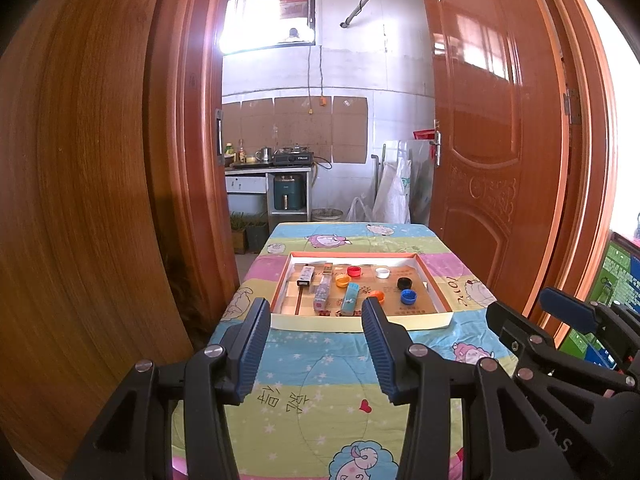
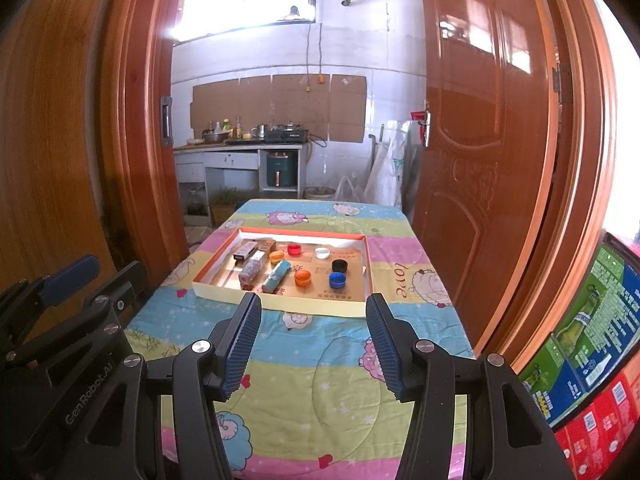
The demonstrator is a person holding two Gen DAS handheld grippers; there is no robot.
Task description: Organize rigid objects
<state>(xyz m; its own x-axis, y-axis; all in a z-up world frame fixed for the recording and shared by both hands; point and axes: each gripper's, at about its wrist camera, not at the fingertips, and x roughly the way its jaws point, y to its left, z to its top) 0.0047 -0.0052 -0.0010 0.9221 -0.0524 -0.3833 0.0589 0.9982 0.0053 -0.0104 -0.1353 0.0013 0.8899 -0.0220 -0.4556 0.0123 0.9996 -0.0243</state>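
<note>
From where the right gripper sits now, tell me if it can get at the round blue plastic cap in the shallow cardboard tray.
Probably yes: right gripper is open, and the blue cap stands apart from the neighbouring black cap.

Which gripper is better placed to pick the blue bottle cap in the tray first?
Probably the right gripper. The blue bottle cap lies in the tray's right half, almost straight ahead of its open fingers. The left gripper, also open, faces the teal box instead.

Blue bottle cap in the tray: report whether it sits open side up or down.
Open side up: the blue cap shows its hollow interior, resting on the tray floor.
</note>
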